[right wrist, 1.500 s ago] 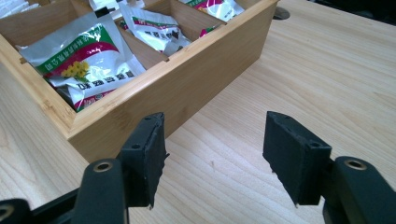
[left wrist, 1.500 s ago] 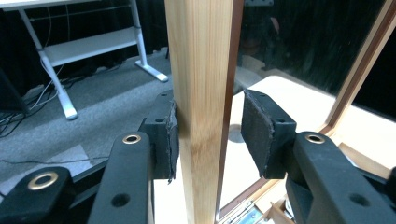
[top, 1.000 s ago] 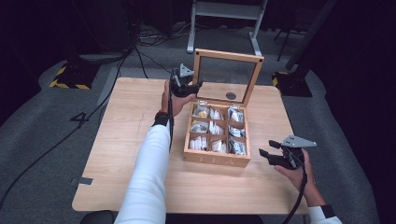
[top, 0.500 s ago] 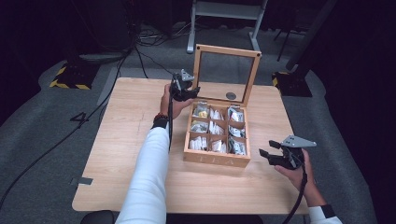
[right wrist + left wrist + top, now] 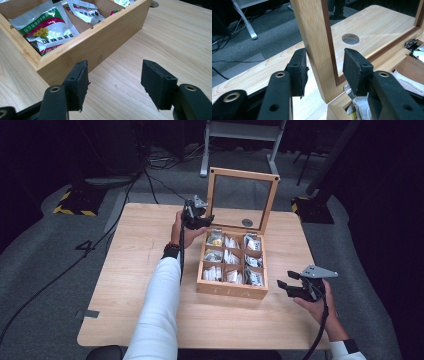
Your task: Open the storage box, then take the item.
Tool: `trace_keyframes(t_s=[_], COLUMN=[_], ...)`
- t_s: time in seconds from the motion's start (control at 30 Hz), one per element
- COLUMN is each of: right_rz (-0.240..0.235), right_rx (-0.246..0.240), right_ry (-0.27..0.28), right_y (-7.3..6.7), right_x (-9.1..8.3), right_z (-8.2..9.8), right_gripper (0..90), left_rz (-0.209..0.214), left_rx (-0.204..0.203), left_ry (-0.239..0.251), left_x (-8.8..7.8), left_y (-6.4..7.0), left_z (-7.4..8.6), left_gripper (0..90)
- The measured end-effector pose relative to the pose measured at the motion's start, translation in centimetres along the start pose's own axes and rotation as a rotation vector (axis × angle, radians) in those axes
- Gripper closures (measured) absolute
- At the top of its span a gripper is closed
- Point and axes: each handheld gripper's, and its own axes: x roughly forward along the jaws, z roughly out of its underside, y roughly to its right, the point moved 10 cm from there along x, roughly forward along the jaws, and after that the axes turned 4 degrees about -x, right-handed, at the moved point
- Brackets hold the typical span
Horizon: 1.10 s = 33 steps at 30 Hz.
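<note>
Barely anything has moved since the earlier shots; the left gripper point(image 5: 196, 215) has maybe crept a touch closer to the lid, and the right one sits where it was.

So the wooden box point(image 5: 231, 290) sits around the middle of the table point(image 5: 130, 270), nine compartments with tea-bag-style packets point(image 5: 42, 30) in them. Its glass-paned lid point(image 5: 243, 175) stands upright at the far edge, hinged along the back.

The bit that matters: in the left gripper view the jaws are apart and straddle the lid's left frame post point(image 5: 317, 50), one pad on either side. The left pad looks like it's touching or almost touching the wood; the right pad still has a clear gap. That post runs vertical, with the jaws crossing it near its bottom end, just above the box corner. Left hand is clearly the one on the job here, my guess is it's about to clamp the lid and swing it.

The right gripper point(image 5: 290, 287) hovers low over the table just right of the box's near right corner, jaws apart, holding nothing.
</note>
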Motion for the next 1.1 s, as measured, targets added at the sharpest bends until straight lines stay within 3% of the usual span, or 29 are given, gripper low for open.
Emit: trace_keyframes(t_s=[0.17, 0.37, 0.43, 0.5, 0.53, 0.57, 0.6, 0.73, 1.1], right_rz=[0.001, 0.004, 0.004, 0.004, 0.003, 0.003, 0.001, -0.002, -0.01], right_rx=[0.001, 0.001, 0.006, 0.008, 0.004, 0.004, 0.003, 0.003, -0.005], right_ry=[0.0, 0.001, 0.005, 0.006, 0.005, 0.005, 0.009, 0.003, -0.001], right_y=[0.0, 0.2, 0.3, 0.3, 0.2, 0.2, 0.2, 0.2, 0.1], right_x=[0.0, -0.1, -0.2, -0.2, -0.2, -0.2, -0.2, -0.1, 0.1], right_z=[0.0, 0.0, 0.0, -0.1, -0.1, -0.1, -0.2, -0.1, -0.3], right_gripper=[39.3, 39.2, 39.2, 39.2, 39.1, 39.1, 39.0, 38.8, 38.7], left_rz=[-0.007, -0.021, -0.002, -0.001, 0.007, 0.007, 0.015, 0.026, 0.06], left_rx=[0.015, 0.043, 0.056, 0.065, 0.096, 0.096, 0.121, 0.151, 0.201], left_ry=[-0.003, -0.006, -0.02, -0.022, -0.038, -0.038, -0.052, -0.067, -0.098], left_x=[-1.1, -3.9, -5.1, -5.5, -6.2, -6.2, -6.9, -8.0, -10.4], left_y=[-0.3, -1.0, -0.8, -0.6, -0.3, -0.3, 0.1, 0.6, 1.9], left_z=[0.0, 0.2, 0.7, 0.9, 1.4, 1.4, 1.9, 2.7, 6.0], left_gripper=[47.4, 33.1, 28.3, 27.8, 26.9, 25.7, 24.9, 22.9, 19.0])
